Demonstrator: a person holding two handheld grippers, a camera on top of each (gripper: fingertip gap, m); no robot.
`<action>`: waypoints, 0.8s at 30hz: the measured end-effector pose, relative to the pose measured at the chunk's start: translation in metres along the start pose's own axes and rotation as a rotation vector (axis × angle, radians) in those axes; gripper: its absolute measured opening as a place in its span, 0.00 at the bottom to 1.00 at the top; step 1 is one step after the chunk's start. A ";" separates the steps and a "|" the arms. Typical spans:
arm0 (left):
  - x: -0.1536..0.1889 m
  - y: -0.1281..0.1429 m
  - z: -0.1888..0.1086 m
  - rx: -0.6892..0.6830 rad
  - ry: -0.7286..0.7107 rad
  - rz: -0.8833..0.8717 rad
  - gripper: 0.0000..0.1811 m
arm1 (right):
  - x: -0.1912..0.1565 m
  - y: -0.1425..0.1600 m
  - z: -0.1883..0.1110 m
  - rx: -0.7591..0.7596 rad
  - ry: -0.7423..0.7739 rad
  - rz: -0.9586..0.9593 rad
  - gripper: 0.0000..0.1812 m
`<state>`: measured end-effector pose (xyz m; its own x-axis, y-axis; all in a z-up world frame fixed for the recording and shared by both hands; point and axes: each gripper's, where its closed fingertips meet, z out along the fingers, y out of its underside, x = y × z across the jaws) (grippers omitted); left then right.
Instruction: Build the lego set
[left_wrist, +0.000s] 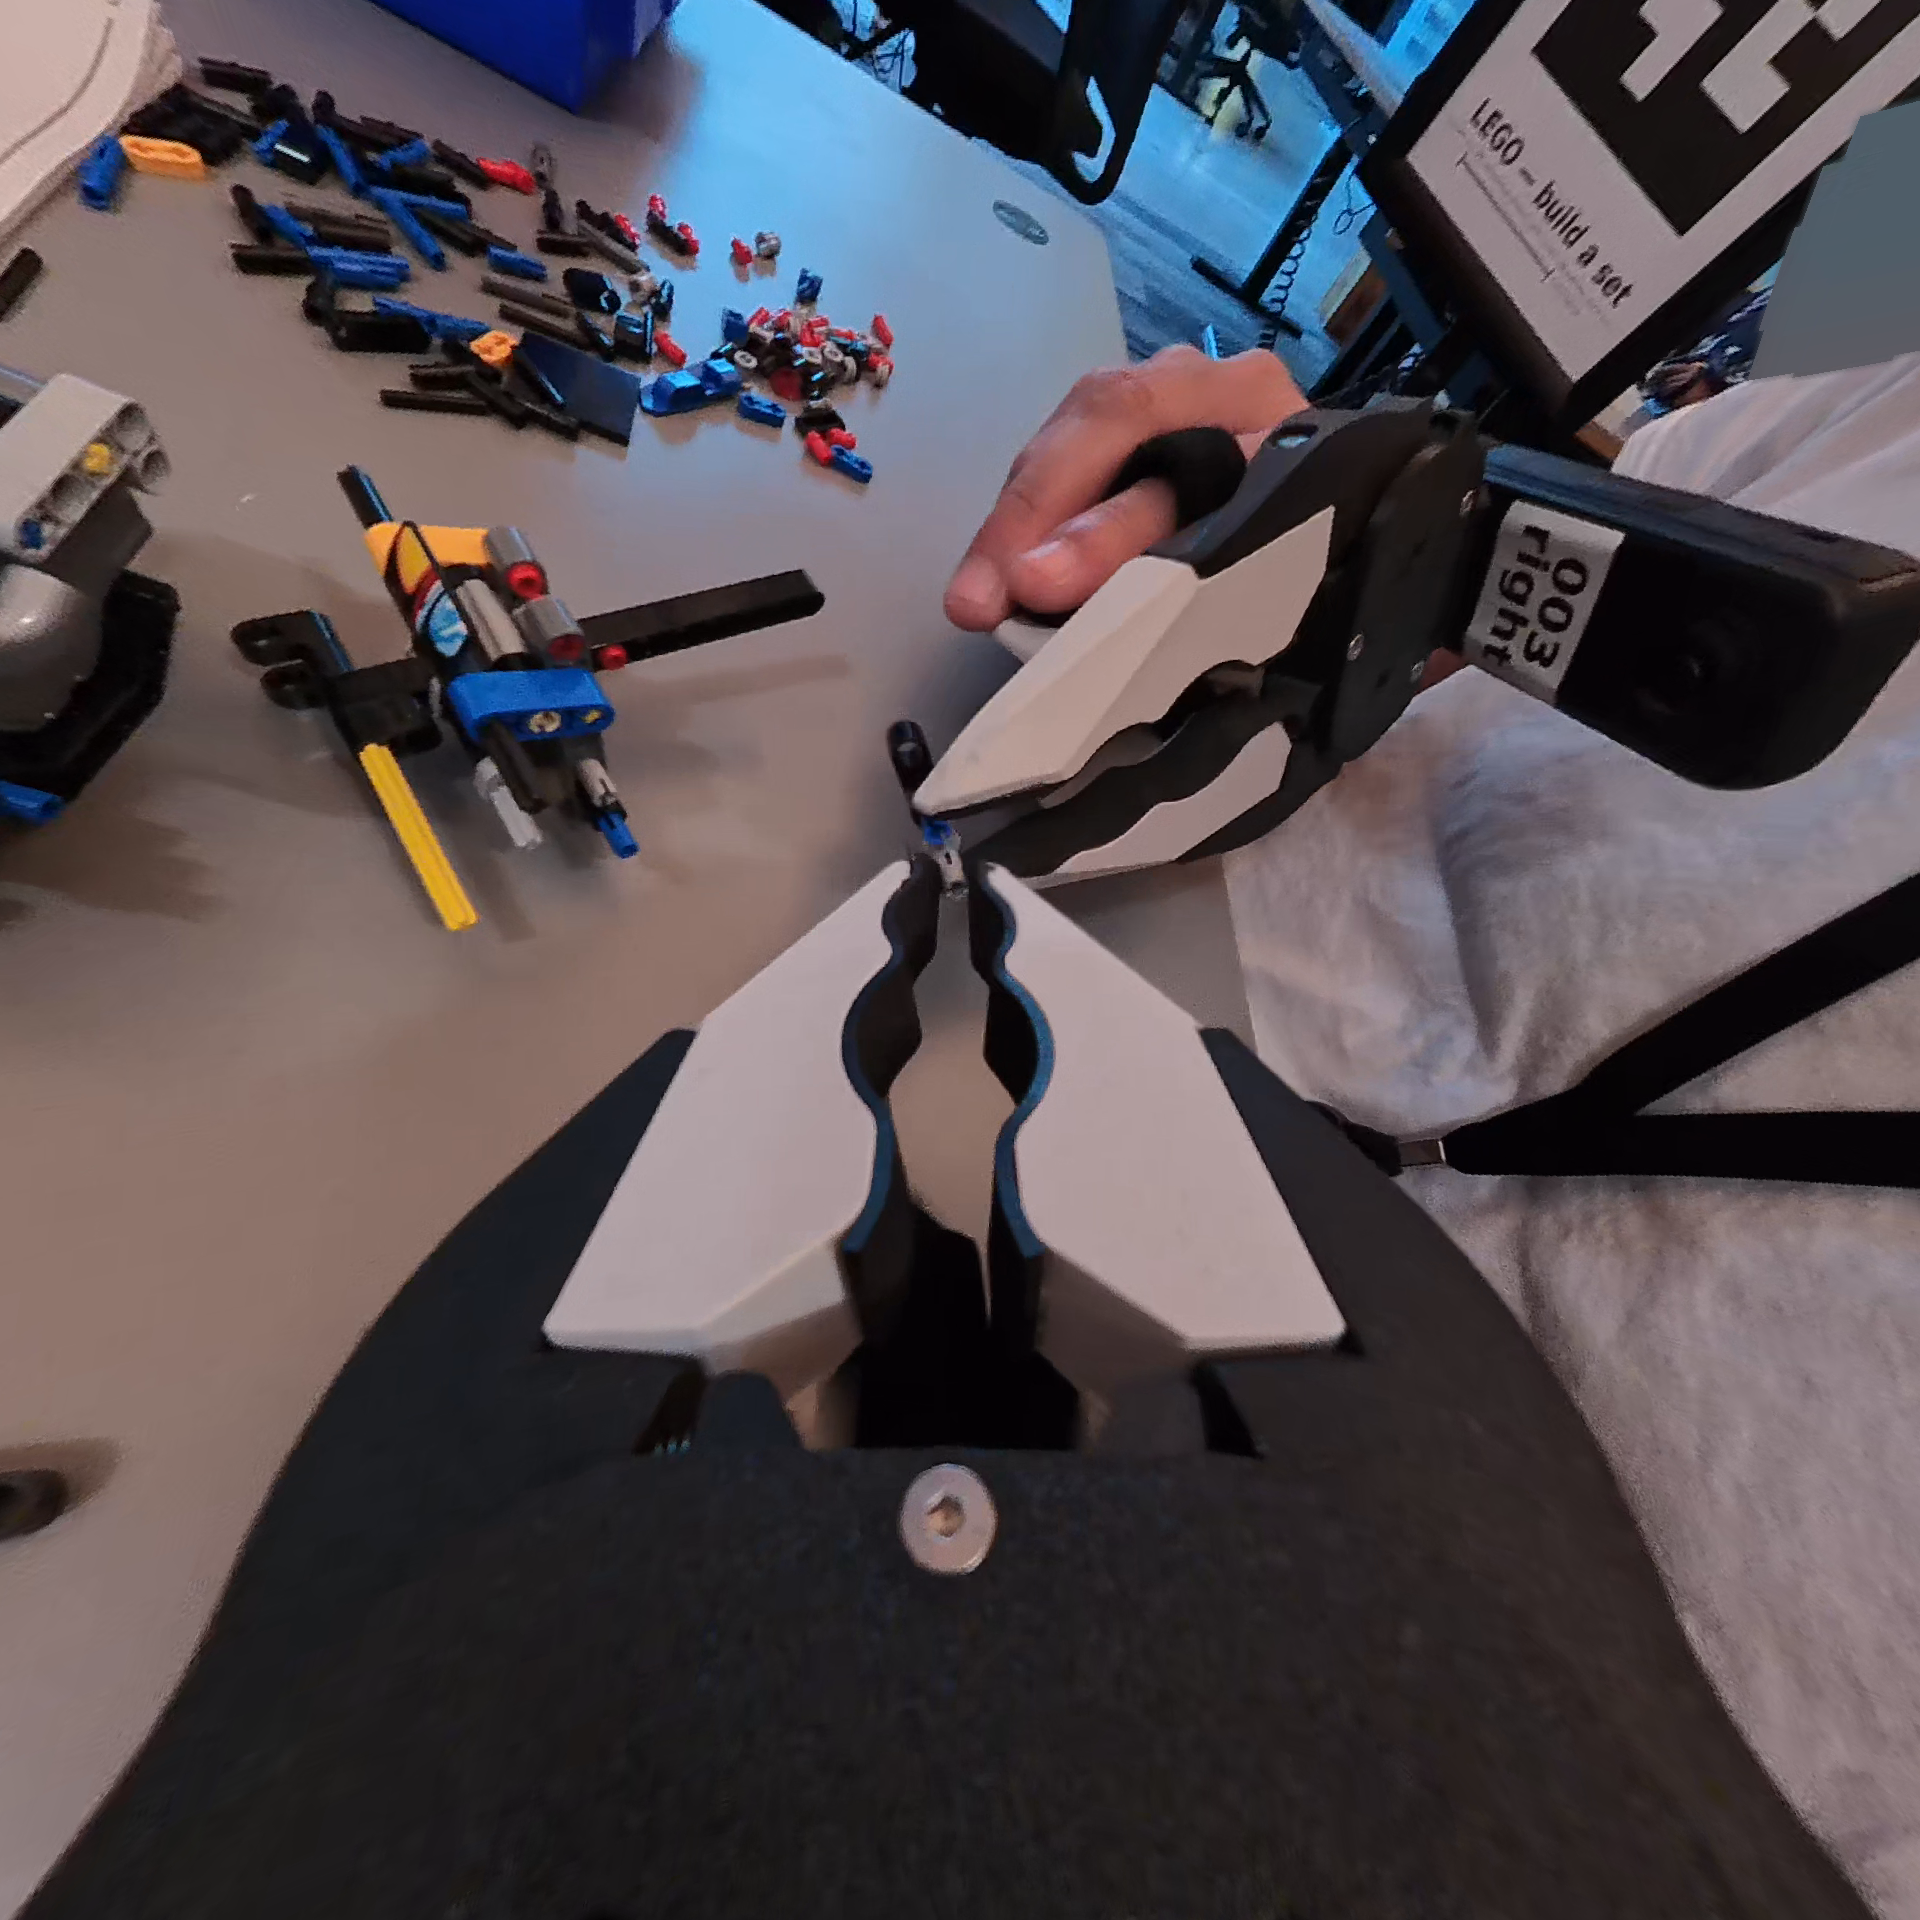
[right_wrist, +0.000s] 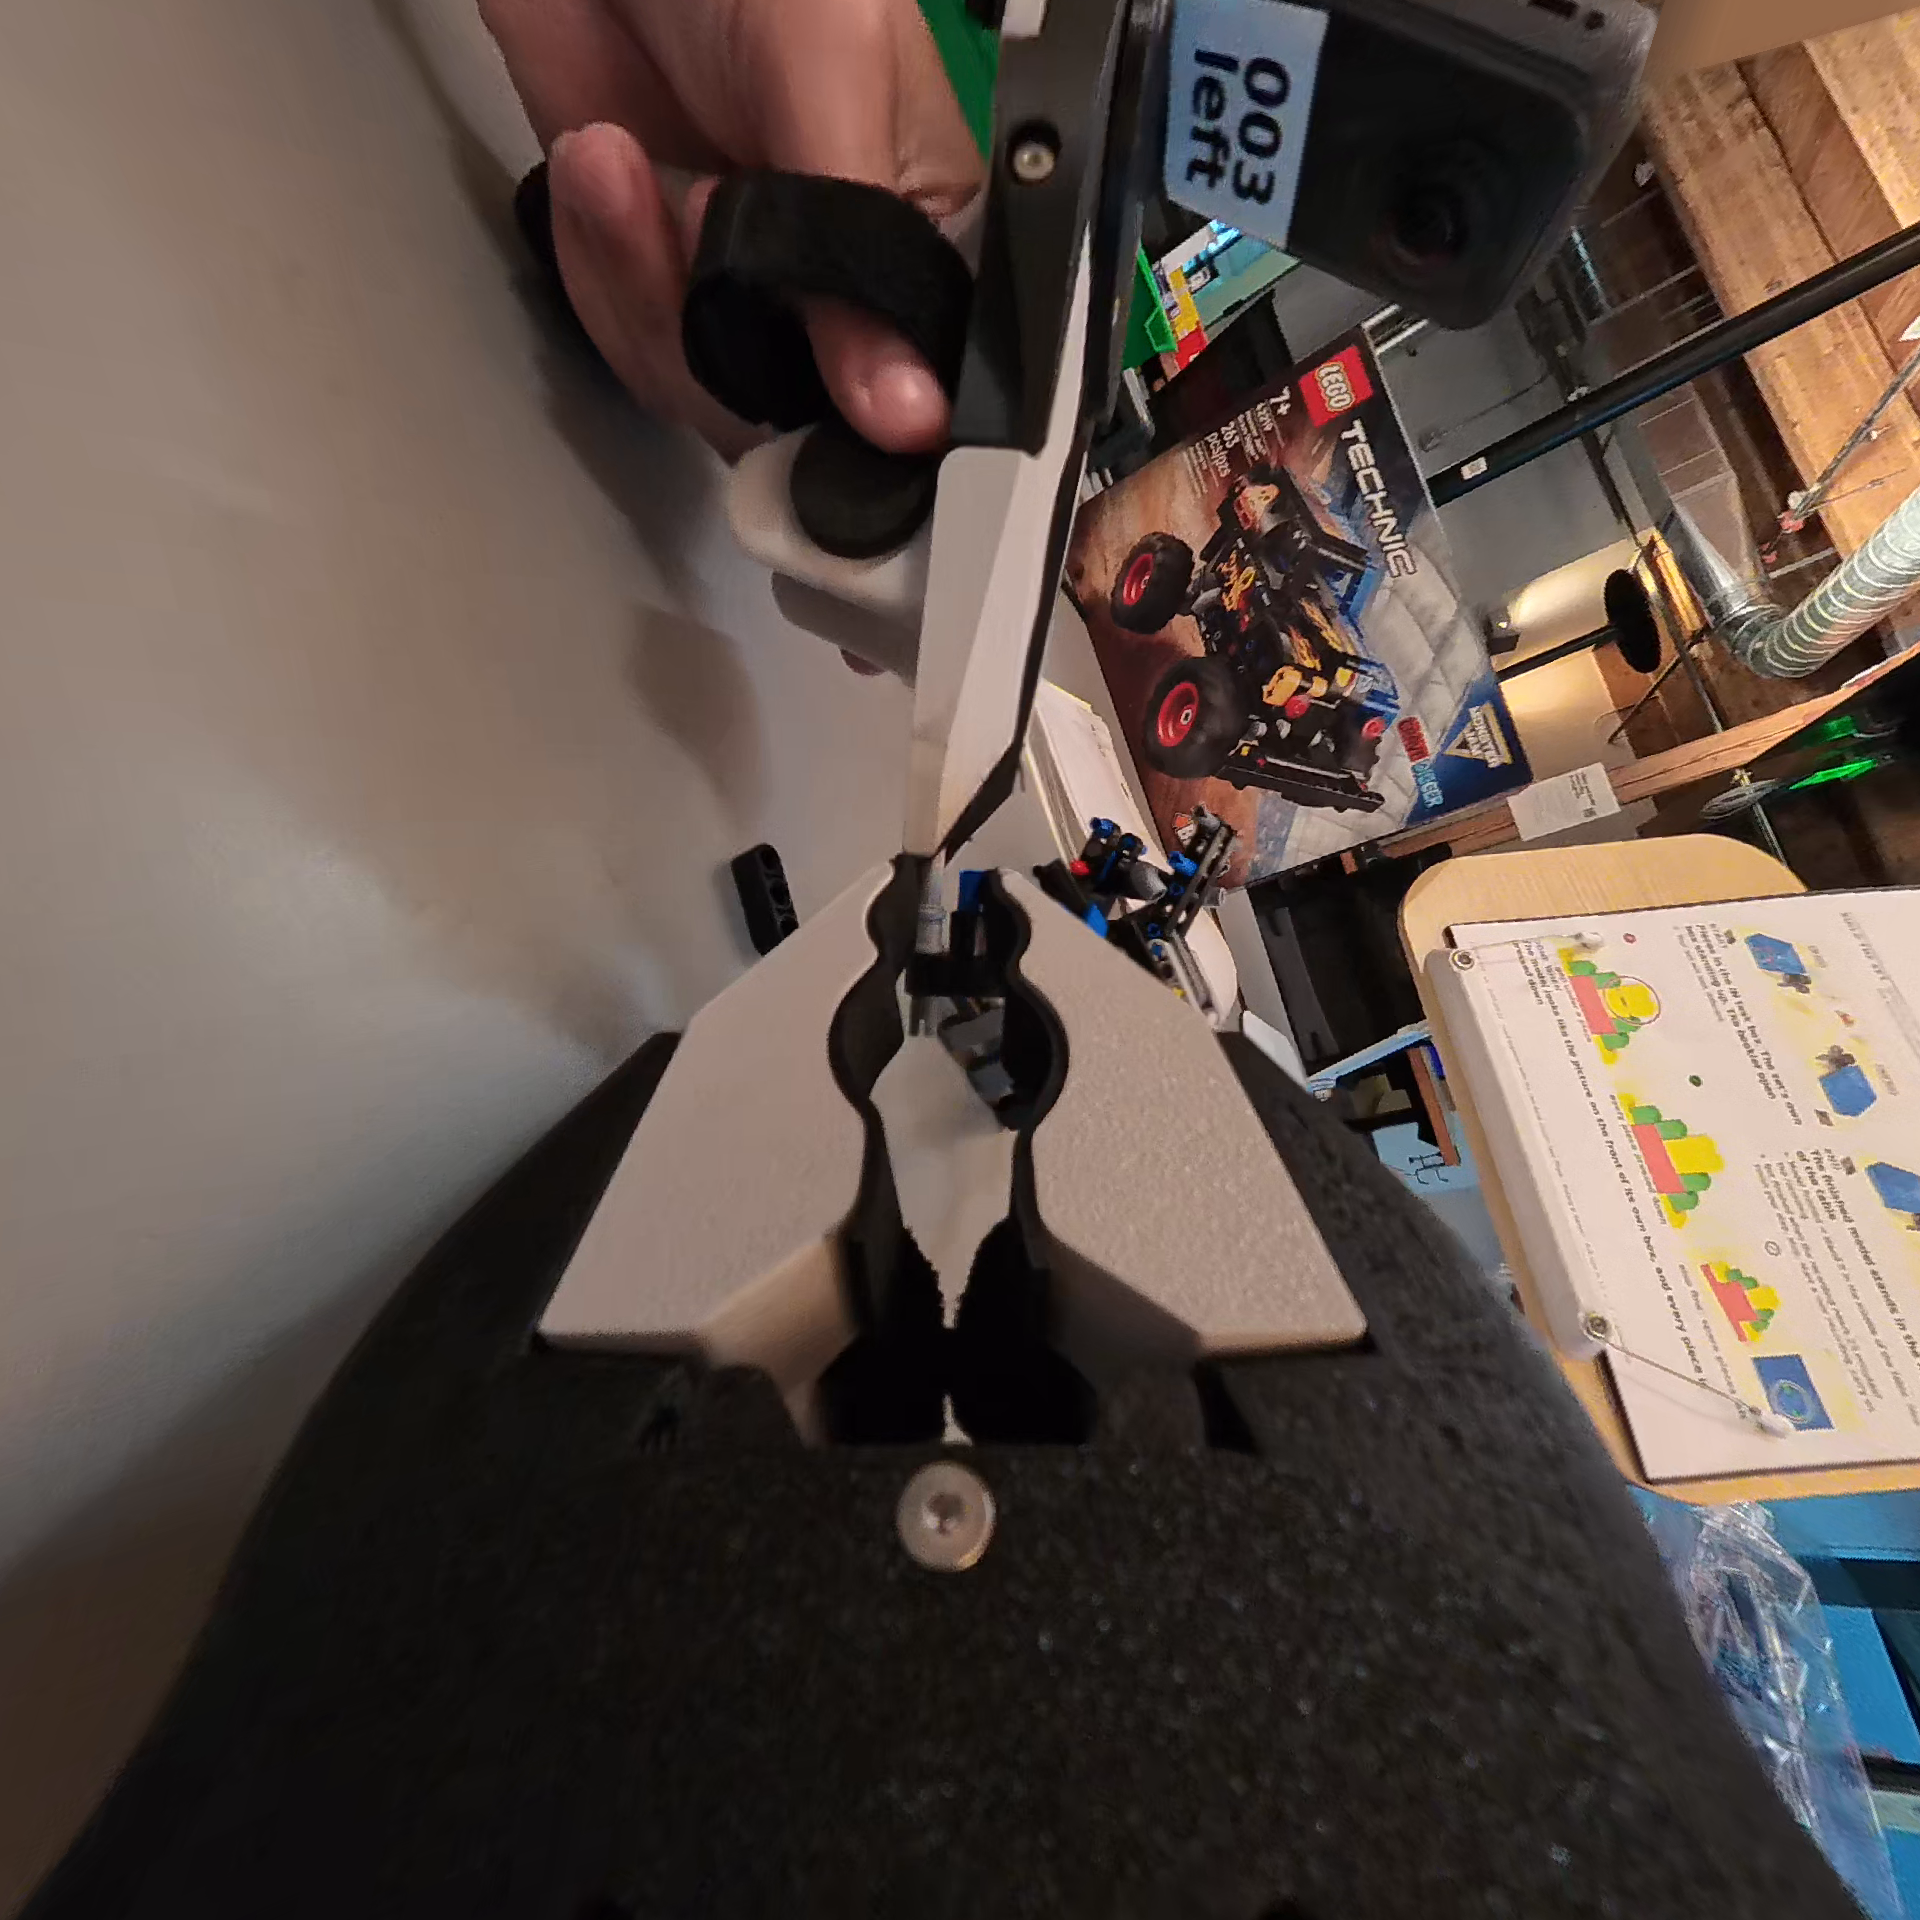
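Joining two tiny parts in mid-air above the counter (left_wrist: 883, 208), we pinch a grey-and-blue pin (left_wrist: 948, 860) in the left gripper (left_wrist: 948, 883), fingers nearly closed, while the right gripper (left_wrist: 940, 816), likewise closed, clamps a small black connector (left_wrist: 907, 746). The ribbed plastic sub-assembly (left_wrist: 488, 665) lies partly built; glossy loose pieces (left_wrist: 499, 270) remain heaped, so much is left.

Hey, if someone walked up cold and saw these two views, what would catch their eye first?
Two grey-and-black grippers meet tip to tip above the grey table: the left gripper and the right gripper both pinch a tiny blue, grey and black lego piece. Left of them lies a half-built yellow, blue and black lego assembly, with a scatter of loose lego pieces beyond.
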<state>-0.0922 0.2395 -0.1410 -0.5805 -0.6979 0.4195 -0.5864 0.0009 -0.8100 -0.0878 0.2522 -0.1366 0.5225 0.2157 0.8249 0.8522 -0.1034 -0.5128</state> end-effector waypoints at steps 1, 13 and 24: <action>-0.001 -0.001 -0.001 0.006 -0.004 -0.001 0.02 | 0.001 0.000 0.001 0.000 0.005 0.007 0.06; -0.008 0.017 -0.007 -0.209 -0.248 0.624 0.01 | -0.005 0.013 -0.016 -0.075 -0.603 0.562 0.20; 0.002 0.016 -0.001 -0.217 -0.347 0.839 0.02 | -0.031 0.005 0.000 -0.090 -0.644 0.359 0.04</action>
<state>-0.1029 0.2392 -0.1525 -0.6813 -0.5830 -0.4426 -0.1643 0.7110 -0.6837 -0.1000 0.2455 -0.1645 0.6745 0.6774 0.2936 0.6453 -0.3476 -0.6803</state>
